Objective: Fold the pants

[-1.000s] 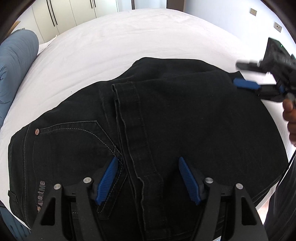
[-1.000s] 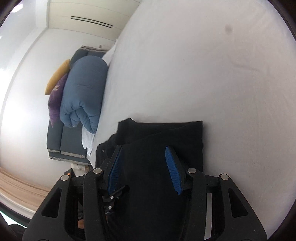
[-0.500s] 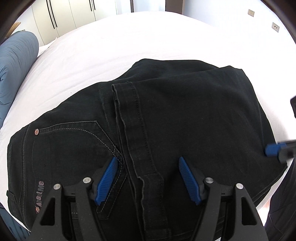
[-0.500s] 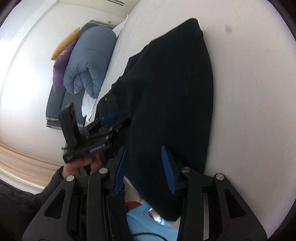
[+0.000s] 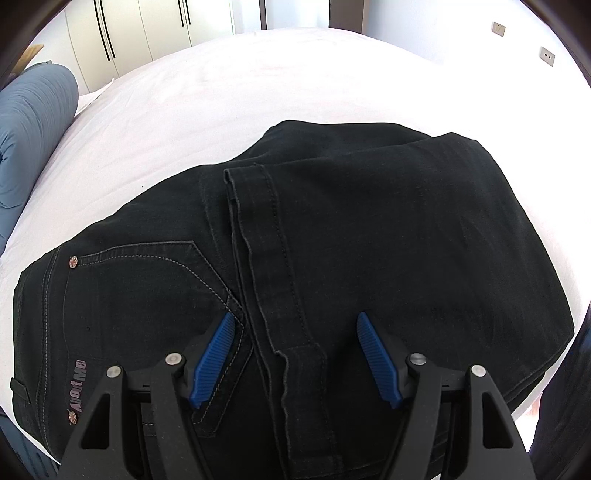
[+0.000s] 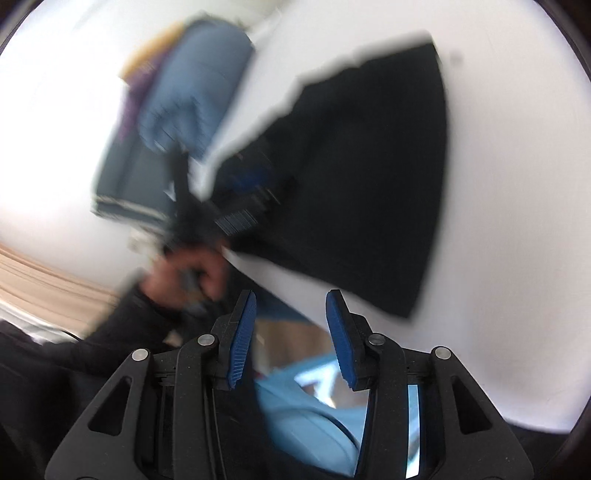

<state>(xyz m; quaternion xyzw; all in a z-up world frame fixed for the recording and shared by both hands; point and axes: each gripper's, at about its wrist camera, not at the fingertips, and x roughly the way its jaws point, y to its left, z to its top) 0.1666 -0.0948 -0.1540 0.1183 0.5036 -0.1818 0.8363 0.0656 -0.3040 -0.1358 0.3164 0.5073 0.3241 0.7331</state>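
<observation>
Black jeans [image 5: 369,229] lie folded on the white bed [image 5: 221,92], a hemmed leg end [image 5: 258,221] laid across the seat beside the back pocket [image 5: 147,280]. My left gripper [image 5: 295,332] hovers over that hem, open, its blue pads apart on either side and nothing pinched. In the blurred right wrist view the jeans [image 6: 369,166] spread ahead. My right gripper [image 6: 290,314] sits off their near corner at the bed's edge, jaws opening with nothing between them. A hand [image 6: 192,273] holds the other gripper at the left.
A rolled blue duvet [image 5: 29,129] lies at the bed's left end, with white wardrobe doors [image 5: 147,29] behind. White sheet [image 6: 517,221] stretches right of the jeans. A light blue object [image 6: 306,417] lies below the bed's edge under the right gripper.
The right gripper has pulled back from the jeans' far corner past the bed's edge and left the left wrist view. The jeans and the left gripper have stayed put.
</observation>
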